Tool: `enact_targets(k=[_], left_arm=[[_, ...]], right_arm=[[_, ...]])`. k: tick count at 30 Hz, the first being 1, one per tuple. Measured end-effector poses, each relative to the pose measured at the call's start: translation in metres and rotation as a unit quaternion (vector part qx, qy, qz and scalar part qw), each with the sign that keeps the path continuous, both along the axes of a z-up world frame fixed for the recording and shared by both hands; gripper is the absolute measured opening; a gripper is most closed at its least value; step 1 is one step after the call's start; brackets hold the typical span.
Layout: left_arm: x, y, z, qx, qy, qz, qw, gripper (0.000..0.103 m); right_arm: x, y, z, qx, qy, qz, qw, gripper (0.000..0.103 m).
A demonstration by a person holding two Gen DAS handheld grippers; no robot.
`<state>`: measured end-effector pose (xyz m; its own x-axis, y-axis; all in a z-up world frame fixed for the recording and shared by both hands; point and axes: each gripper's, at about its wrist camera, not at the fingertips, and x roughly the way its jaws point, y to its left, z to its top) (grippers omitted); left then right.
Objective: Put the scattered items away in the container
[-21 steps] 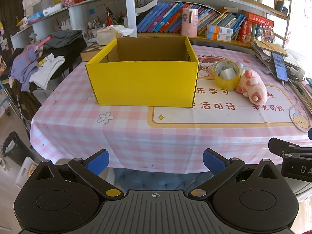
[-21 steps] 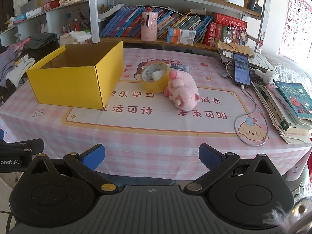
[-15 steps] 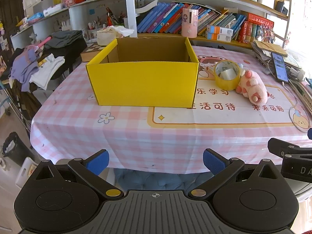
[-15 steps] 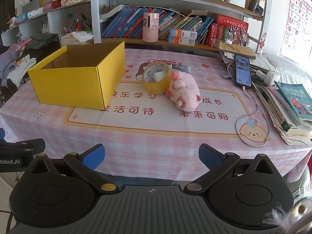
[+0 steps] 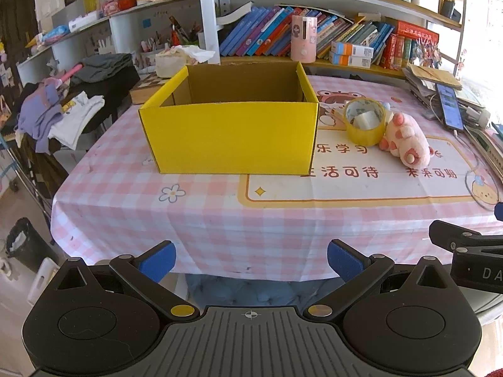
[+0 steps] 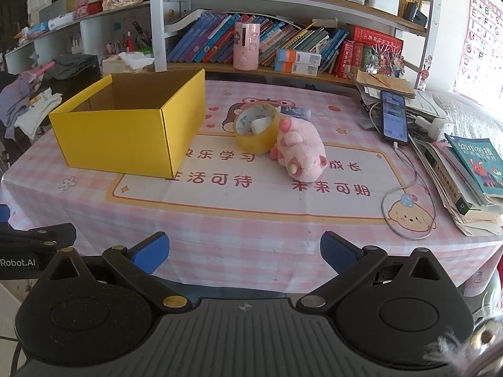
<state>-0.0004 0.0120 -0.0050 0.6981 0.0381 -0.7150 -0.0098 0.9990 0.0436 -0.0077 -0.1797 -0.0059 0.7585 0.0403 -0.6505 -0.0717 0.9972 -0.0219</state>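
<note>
Nothing's tidied yet, going L to R: yellow box (image 5: 229, 135) on the bench (image 5: 283, 220) looks empty as far as its inside shows. Tape roll (image 6: 256, 128) just right of it, touching pink plush (image 6: 300, 150); both still out. Left claw (image 5: 250, 259) & right claw (image 6: 243, 251) spread wide, holding nothing, near bench edge.

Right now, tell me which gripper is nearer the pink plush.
Right. The right gripper hangs at the table edge facing the plush; the left gripper faces the box, farther off.
</note>
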Motion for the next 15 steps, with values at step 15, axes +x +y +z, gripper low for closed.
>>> enact_targets(k=[15], left_arm=[[0.0016, -0.0031, -0.0024, -0.006, 0.004, 0.001, 1.0, 0.103]], right_arm=[[0.0009, -0.001, 0.0033, 0.0, -0.007, 0.007, 1.0, 0.102]])
